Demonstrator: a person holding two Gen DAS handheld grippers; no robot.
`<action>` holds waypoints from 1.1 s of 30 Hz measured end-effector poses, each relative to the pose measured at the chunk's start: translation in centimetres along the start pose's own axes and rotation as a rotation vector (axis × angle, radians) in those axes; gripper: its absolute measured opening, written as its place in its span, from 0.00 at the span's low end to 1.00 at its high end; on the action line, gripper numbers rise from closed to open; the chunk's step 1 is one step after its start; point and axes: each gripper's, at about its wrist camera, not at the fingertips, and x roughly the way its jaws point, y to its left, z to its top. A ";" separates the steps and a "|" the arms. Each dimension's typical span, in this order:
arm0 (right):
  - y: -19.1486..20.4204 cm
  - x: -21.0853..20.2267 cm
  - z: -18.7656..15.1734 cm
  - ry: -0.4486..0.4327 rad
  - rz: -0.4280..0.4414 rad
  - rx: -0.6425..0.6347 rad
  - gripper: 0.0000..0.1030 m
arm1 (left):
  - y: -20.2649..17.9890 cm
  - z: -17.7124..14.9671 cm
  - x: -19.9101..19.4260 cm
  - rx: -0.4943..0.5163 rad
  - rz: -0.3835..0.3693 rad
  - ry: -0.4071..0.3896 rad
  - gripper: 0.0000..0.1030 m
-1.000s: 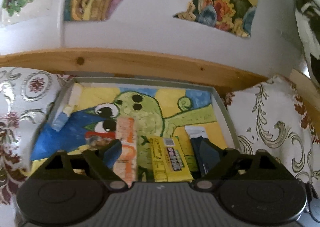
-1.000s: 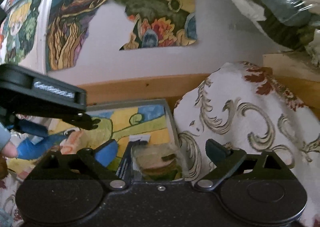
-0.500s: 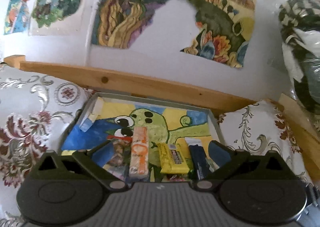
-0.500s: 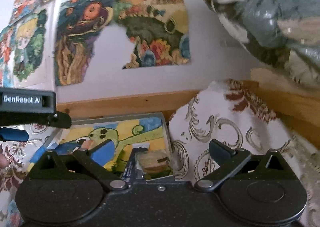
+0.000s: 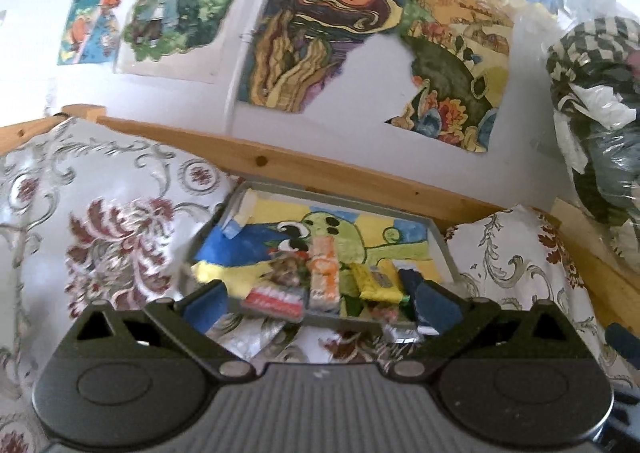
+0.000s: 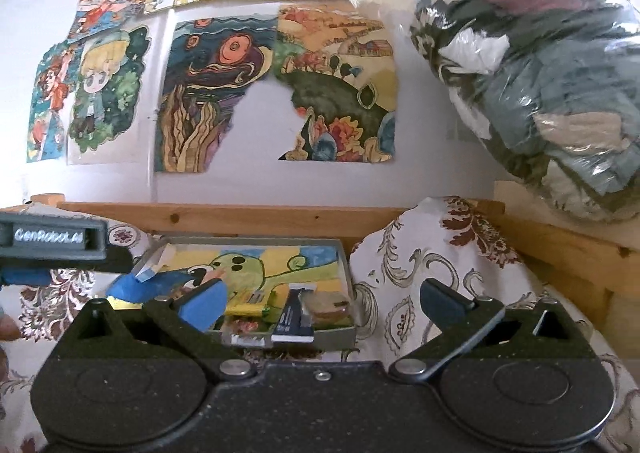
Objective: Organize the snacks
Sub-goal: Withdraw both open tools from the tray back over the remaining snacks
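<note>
Grippers pulled back from tray, left gripper and right gripper both spread, empty, flat glossy snack packets along tray's near edge, floral fabric around.

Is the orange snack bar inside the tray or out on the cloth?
Inside. The orange snack bar lies flat on the tray drawing, between a red pack and a yellow pack.

Left wrist view: looks forward and slightly down over its own tool toward the tray, set near, facing the postered wall. Right wrist view: same heading, from further right, tool in the foreground. Both views share the tray, wooden rail and wall. The left tool's body shows at the right view's left edge.
</note>
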 end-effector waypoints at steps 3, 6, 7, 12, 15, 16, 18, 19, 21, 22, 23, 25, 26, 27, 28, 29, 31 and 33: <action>0.2 -1.6 -0.1 0.005 -0.002 0.012 0.99 | 1.3 -0.8 -1.7 -0.014 0.000 -0.007 0.99; 0.7 -3.3 -0.4 0.012 -0.002 0.010 0.99 | 2.5 -1.6 -3.0 -0.011 0.008 -0.008 0.99; 0.9 -3.8 -0.5 0.008 -0.005 0.003 0.99 | 2.8 -1.8 -3.4 -0.013 0.010 -0.009 0.99; 1.9 -5.9 -0.8 0.011 0.002 -0.028 0.99 | 4.6 -3.1 -5.2 -0.027 0.020 -0.003 0.99; 2.5 -7.0 -1.2 0.031 0.004 -0.033 0.99 | 5.7 -3.7 -6.1 -0.041 0.021 0.003 0.99; 2.7 -7.4 -1.4 0.039 0.004 -0.031 0.99 | 6.0 -3.9 -6.4 -0.046 0.020 0.004 0.99; 3.2 -8.1 -1.7 0.055 0.007 -0.022 0.99 | 6.6 -4.3 -7.0 -0.051 0.019 0.010 0.99; 3.4 -8.5 -1.9 0.065 0.010 -0.016 0.99 | 6.8 -4.5 -7.2 -0.050 0.019 0.013 0.99; 4.0 -9.2 -2.3 0.087 0.018 -0.010 0.99 | 7.3 -4.9 -7.6 -0.049 0.017 0.018 0.99; 4.3 -9.5 -2.5 0.097 0.023 -0.010 0.99 | 7.5 -5.1 -7.7 -0.048 0.017 0.023 0.99; 4.7 -9.8 -2.7 0.108 0.028 -0.013 0.99 | 7.7 -5.3 -7.8 -0.047 0.016 0.030 0.99; 5.3 -10.3 -3.1 0.130 0.038 -0.027 0.99 | 8.3 -5.7 -8.0 -0.055 0.010 0.056 0.99; 5.7 -10.5 -3.3 0.143 0.045 -0.035 0.99 | 8.6 -5.9 -8.1 -0.065 -0.001 0.069 0.99; 6.0 -10.8 -3.5 0.152 0.052 -0.042 0.99 | 8.9 -6.1 -8.2 -0.076 -0.010 0.081 0.99; 6.3 -11.0 -3.6 0.162 0.059 -0.048 0.99 | 9.3 -6.2 -8.3 -0.085 -0.013 0.094 0.99; 6.7 -11.2 -3.8 0.174 0.067 -0.055 0.99 | 9.6 -6.4 -8.4 -0.090 -0.009 0.102 0.99; 7.2 -11.4 -4.1 0.192 0.076 -0.067 0.99 | 10.3 -6.8 -8.7 -0.092 0.001 0.114 0.99; 7.6 -11.6 -4.3 0.209 0.082 -0.077 0.99 | 11.0 -7.2 -9.1 -0.089 0.020 0.122 0.99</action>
